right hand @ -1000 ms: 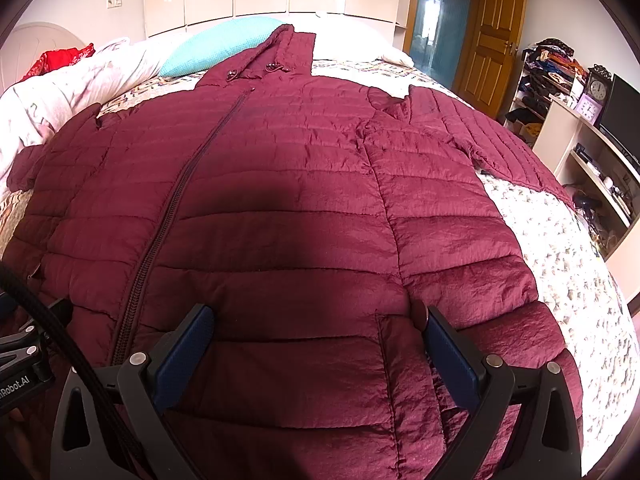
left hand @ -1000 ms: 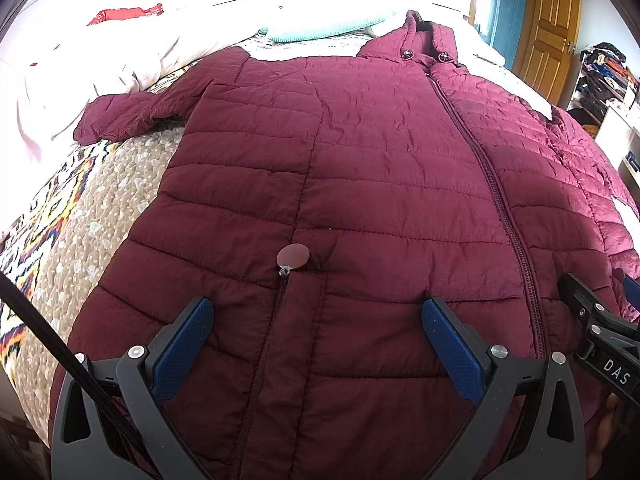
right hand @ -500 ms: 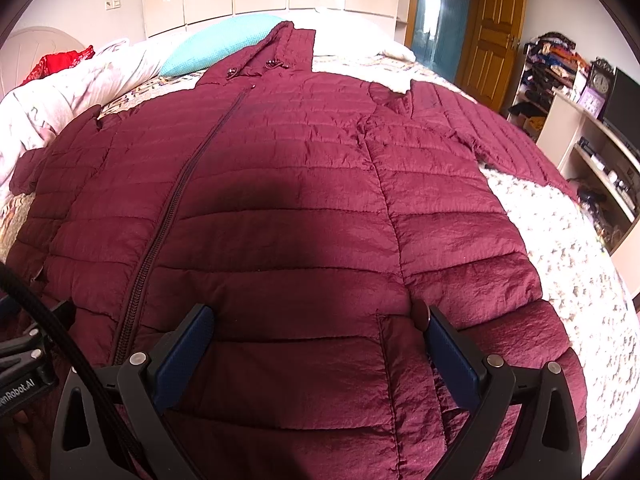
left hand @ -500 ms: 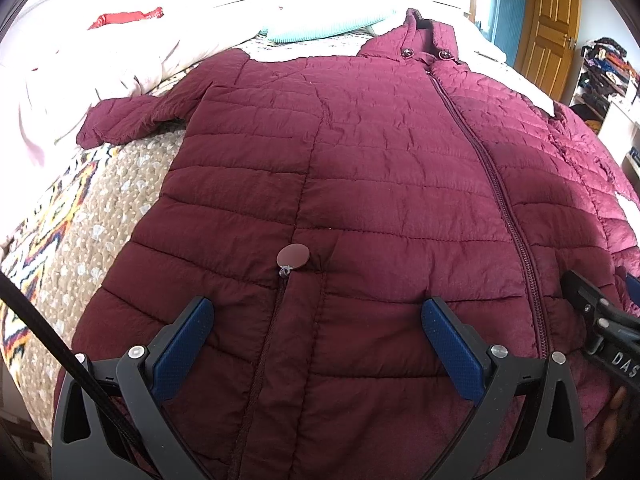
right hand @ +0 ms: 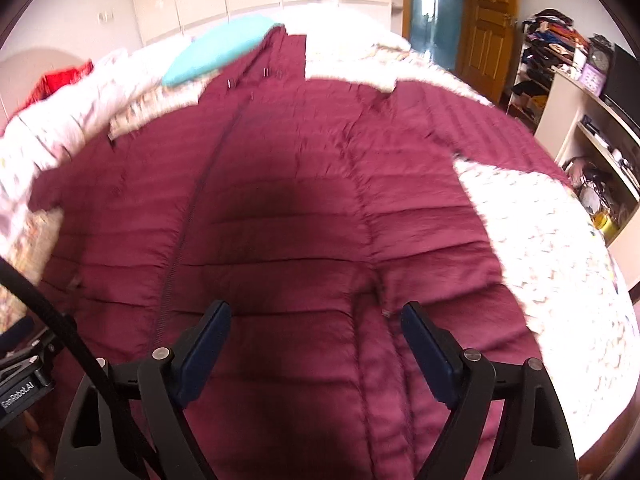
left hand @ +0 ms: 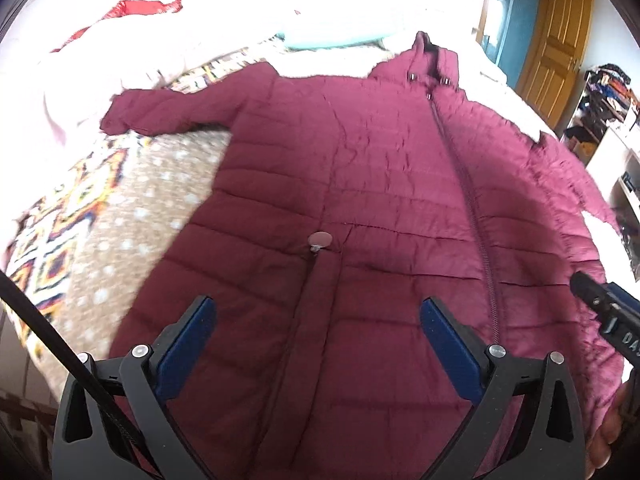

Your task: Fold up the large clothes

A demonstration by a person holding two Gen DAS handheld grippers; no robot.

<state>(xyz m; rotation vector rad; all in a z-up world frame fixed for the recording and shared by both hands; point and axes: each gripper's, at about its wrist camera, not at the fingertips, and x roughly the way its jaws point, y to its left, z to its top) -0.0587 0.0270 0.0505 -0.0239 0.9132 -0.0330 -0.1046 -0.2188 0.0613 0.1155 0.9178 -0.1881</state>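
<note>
A large maroon quilted puffer jacket (left hand: 380, 184) lies flat and zipped on the bed, collar far, hem near me, sleeves spread to both sides. It also fills the right wrist view (right hand: 300, 208). My left gripper (left hand: 316, 316) is open and empty above the hem's left half, near a pocket zip with a round pull tab (left hand: 320, 239). My right gripper (right hand: 316, 322) is open and empty above the hem's right half, its jaws somewhat narrower. The tip of the right gripper shows at the left view's right edge (left hand: 608, 312).
The bed has a patterned quilt (left hand: 92, 220) to the left and a white floral cover (right hand: 540, 248) to the right. A teal pillow (right hand: 216, 56) and white bedding lie at the head. Shelves with clutter (right hand: 592, 128) and a wooden door (right hand: 488, 16) stand on the right.
Both grippers have pulled back and risen, so the jacket looks smaller and farther. The right gripper's jaws have narrowed a little. The frames now are motion-blurred.
</note>
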